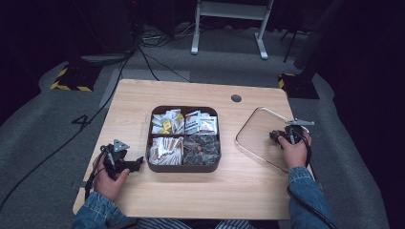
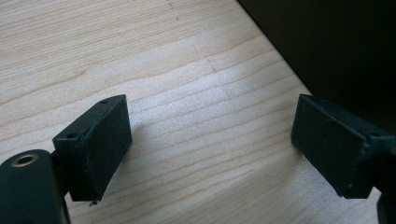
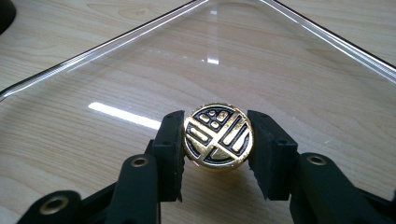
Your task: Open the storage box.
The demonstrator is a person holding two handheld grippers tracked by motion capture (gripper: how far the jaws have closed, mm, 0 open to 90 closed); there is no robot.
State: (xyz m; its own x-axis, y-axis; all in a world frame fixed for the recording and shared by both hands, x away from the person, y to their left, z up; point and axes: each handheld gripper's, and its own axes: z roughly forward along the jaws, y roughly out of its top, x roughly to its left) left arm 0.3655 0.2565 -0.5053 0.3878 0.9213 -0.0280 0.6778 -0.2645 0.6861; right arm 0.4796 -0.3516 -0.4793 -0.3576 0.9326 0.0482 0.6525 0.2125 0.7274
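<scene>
Our right tool (image 3: 217, 154) pinches the gold knob (image 3: 218, 136) of the clear lid (image 1: 260, 136), which lies on the counter (image 1: 191, 191) beside the box (image 1: 184, 138). Our left tool (image 2: 210, 140) is spread wide, holding nothing. We think the lid goes on next, lifted level.

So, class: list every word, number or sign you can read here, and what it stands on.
None can be read.
Sachets in the divided box: print too small and blurred.
Gold knob of the glass lid, held by the right gripper: a raised emblem of bars, no letters.
</scene>
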